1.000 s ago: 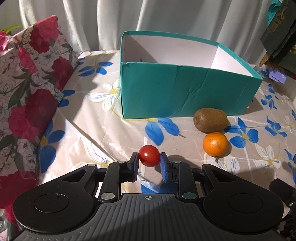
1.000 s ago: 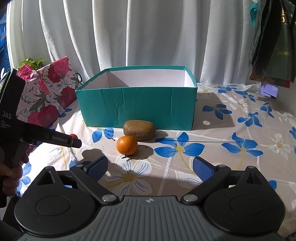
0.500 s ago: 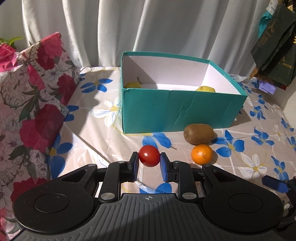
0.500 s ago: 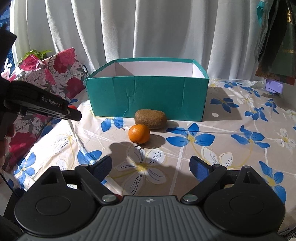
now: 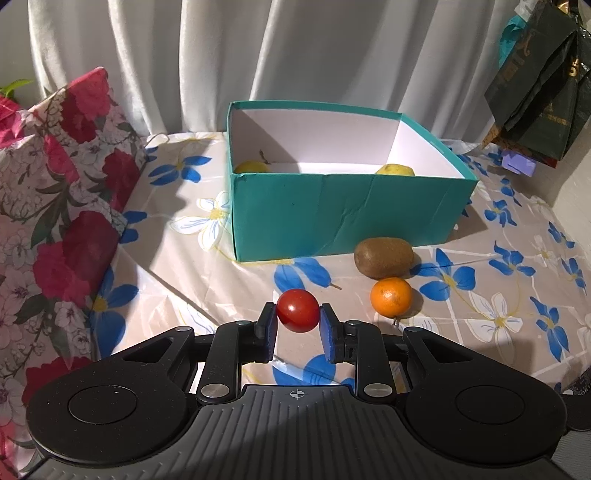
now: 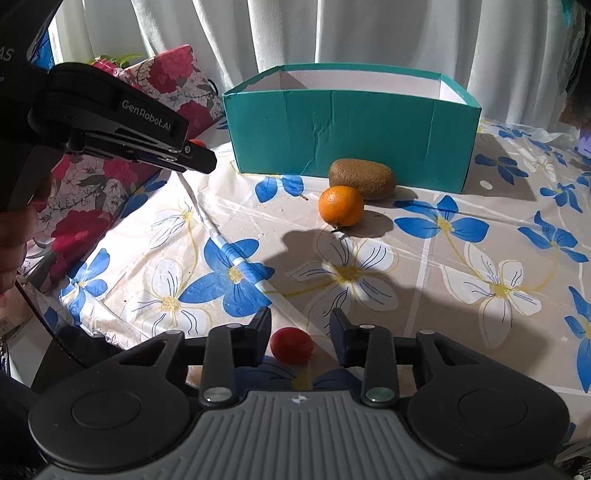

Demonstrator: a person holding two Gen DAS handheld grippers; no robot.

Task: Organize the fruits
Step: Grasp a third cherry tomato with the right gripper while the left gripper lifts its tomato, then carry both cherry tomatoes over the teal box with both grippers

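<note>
Left claw point(image 5: 297, 325) clamped on a cherry tomato point(image 5: 297, 310); right claw point(image 6: 298, 334) closing around another tomato point(image 6: 291, 345), pads not touching yet.

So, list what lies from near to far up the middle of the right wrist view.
Red tomato between the right tongs, whose jaws are closing but not yet pressing it → orange → kiwi → teal box → white curtain.

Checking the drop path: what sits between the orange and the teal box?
The kiwi, lying just in front of the teal box and close behind the orange. Both wrist views show it.
</note>
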